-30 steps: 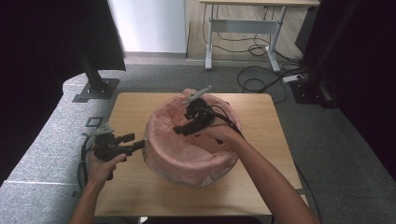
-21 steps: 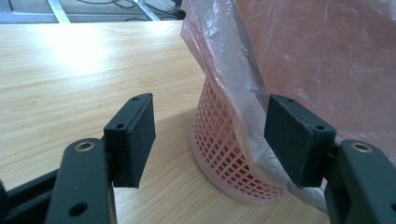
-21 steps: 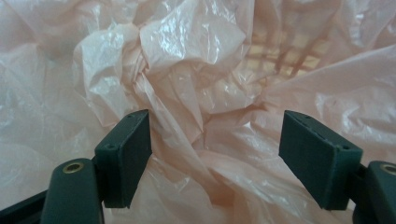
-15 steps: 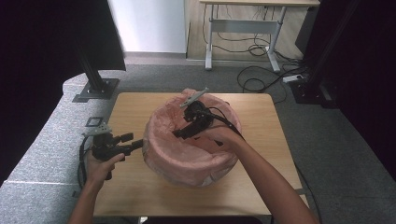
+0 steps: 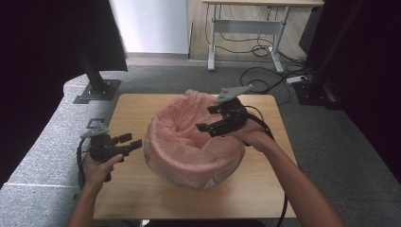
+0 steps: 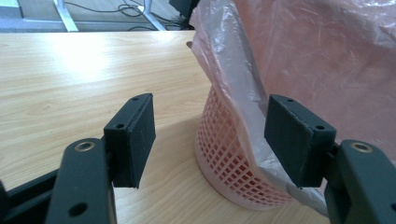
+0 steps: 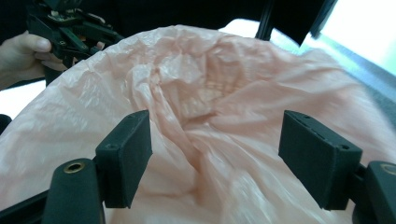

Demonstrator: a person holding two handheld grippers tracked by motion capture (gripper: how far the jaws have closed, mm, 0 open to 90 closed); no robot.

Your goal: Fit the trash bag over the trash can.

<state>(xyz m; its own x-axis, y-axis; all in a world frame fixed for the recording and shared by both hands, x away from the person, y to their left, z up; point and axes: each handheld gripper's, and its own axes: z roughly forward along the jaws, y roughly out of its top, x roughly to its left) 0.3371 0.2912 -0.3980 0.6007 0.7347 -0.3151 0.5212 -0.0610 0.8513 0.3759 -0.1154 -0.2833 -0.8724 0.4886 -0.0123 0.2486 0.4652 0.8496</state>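
Now the pink plastic lattice basket (image 6: 233, 158), lined with a crinkled pink plastic bag (image 5: 189, 142), stands on the wooden table (image 5: 132, 189) just ahead of the open, empty left gripper (image 5: 126, 144), while the open right gripper (image 5: 210, 124) hovers over the bag's hollow.

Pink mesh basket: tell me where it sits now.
In the high view the pink mesh basket stands mid-table, lined with a pink plastic bag, between the left hand-held gripper and the right hand-held gripper.

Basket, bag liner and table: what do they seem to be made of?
Basket: looks like moulded pink plastic, an open square lattice with a smooth foot rim. Bag: thin, translucent pink plastic film, crinkled and faintly glossy, draped over the basket's rim. Table: light wood or a wood-look laminate; grain lines show under a matte surface, so which one is unclear.
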